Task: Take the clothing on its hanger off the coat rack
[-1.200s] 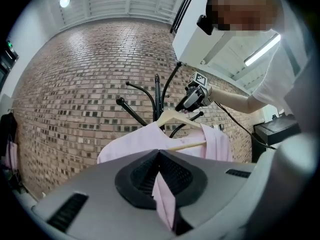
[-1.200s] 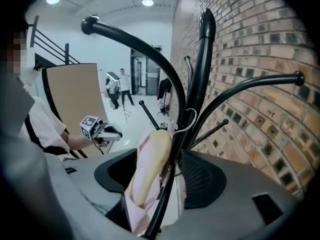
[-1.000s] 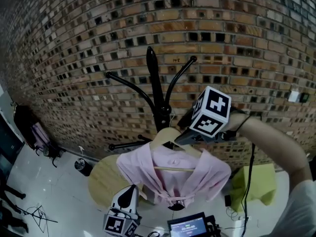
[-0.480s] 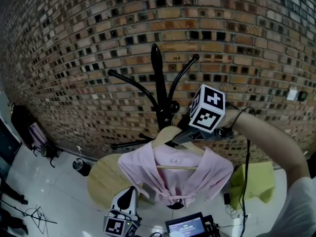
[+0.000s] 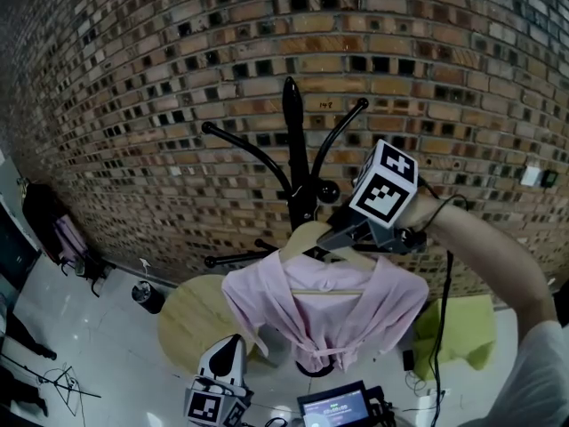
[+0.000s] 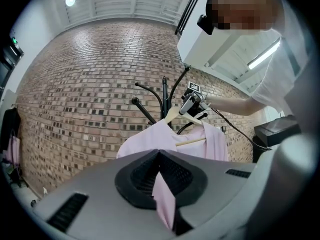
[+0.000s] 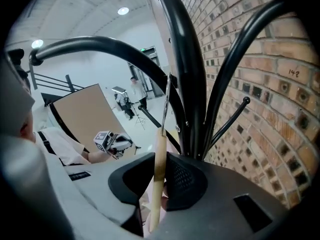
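Note:
A pink shirt [image 5: 356, 314] hangs on a wooden hanger [image 5: 302, 237] on the black coat rack [image 5: 295, 158]. My right gripper [image 5: 331, 237] reaches in from the right at the hanger's top. Its jaws have just been closing and are shut on the hanger [image 7: 159, 149], just below the metal hook [image 7: 165, 104]. Low in the head view, my left gripper [image 5: 229, 345] points up at the shirt's lower edge. In the left gripper view the left gripper [image 6: 159, 176] is shut on a fold of the pink shirt [image 6: 150, 141].
A brick wall [image 5: 133, 105] stands right behind the rack. A round wooden table [image 5: 191, 318] is below on the left and a yellow-green seat [image 5: 467, 332] on the right. A small screen [image 5: 333, 407] sits at the bottom edge. Rack arms [image 7: 100, 46] curve close around the right gripper.
The right gripper's marker cube has rolled a little while it stays at the hanger's top. The left gripper has kept its place. The head view has shifted slightly.

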Motion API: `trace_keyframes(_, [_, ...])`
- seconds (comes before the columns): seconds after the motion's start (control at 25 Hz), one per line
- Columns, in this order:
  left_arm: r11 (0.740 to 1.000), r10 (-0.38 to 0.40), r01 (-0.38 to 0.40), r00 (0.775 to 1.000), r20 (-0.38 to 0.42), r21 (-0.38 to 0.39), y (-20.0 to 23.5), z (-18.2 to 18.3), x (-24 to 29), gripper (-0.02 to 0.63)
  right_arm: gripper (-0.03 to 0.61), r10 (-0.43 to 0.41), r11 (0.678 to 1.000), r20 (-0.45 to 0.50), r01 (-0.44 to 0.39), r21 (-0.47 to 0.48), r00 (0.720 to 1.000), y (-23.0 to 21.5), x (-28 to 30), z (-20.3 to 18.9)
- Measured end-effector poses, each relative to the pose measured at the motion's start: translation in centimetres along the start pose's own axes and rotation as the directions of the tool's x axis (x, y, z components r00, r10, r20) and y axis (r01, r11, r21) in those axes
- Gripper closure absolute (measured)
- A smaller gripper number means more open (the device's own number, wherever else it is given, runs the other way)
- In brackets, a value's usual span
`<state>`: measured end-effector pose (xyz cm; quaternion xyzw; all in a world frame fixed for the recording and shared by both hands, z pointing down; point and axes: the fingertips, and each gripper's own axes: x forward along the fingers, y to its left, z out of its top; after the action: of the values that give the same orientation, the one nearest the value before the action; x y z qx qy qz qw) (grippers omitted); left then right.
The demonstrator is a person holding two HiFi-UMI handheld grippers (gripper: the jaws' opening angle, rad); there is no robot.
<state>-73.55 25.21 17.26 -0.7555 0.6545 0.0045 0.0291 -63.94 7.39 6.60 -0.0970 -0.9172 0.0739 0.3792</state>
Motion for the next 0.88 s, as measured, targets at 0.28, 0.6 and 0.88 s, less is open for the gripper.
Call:
trace_keyframes(0.28, [1.0,0.005,-0.005,1.0,-0.001,0.001,0.0,-0.1,0.5,0.63,0.545,0.019,0.999,0.021,-0.019,-0.029,1.0,1.1,-1.4,0.8])
trace_keyframes(0.6, [1.0,0.014,-0.014,1.0,0.002,-0.001,0.0,-0.2,1.2,0.63,0.545,0.003,0.999,0.05,0.0,-0.052,0.999,2.1,-3.1,1.5])
trace_keyframes(0.88, [1.0,0.024,-0.024,1.0,0.002,-0.007,-0.5,-0.4,1.2,0.63,0.545,0.04,0.998,0.065,-0.036,-0.054,0.997,2.7,-4.6,2.0])
